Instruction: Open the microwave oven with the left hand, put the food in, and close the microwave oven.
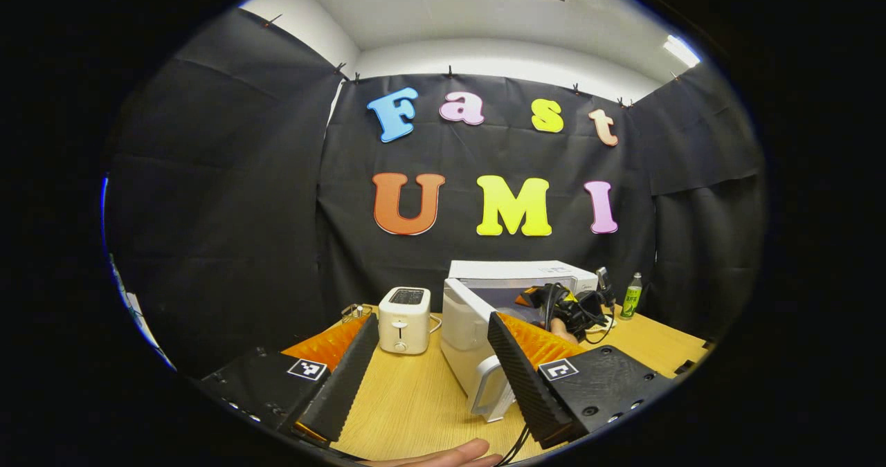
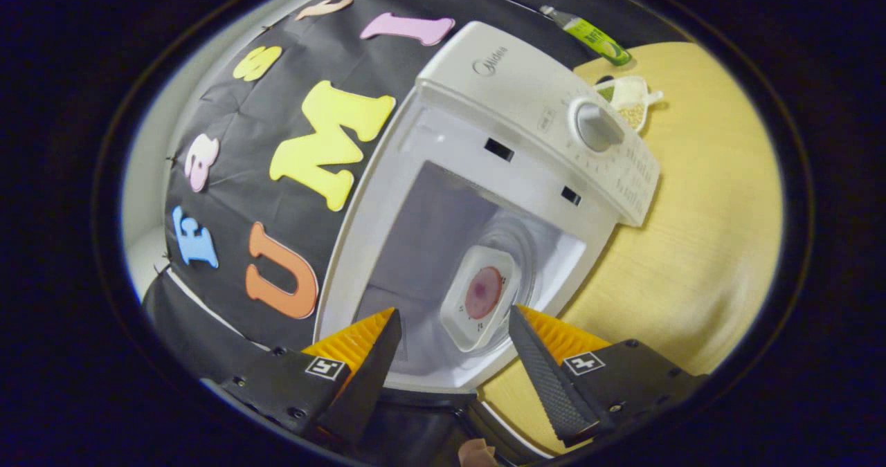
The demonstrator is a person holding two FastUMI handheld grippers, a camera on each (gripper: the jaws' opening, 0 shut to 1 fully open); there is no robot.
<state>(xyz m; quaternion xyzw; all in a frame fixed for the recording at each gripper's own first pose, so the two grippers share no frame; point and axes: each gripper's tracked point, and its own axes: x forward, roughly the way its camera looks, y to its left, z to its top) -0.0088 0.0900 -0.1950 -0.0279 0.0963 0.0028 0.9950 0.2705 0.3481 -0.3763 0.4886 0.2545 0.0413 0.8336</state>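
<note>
The white microwave (image 1: 519,270) stands at the back of the wooden table with its door (image 1: 462,323) swung out toward me, the handle (image 1: 489,388) close by my left gripper's right finger. My left gripper (image 1: 433,318) hangs open and empty in front of the door. In the right gripper view the microwave (image 2: 526,86) cavity is open. A white square plate with a round reddish piece of food (image 2: 482,294) lies on the glass turntable. My right gripper (image 2: 455,315) is open at the cavity mouth, its fingers on either side of the plate without touching it.
A white toaster (image 1: 405,319) stands left of the microwave door. A green bottle (image 1: 631,294) and a small dish of grains (image 2: 630,104) sit to the microwave's right. The other gripper with its cables (image 1: 571,309) is at the microwave opening.
</note>
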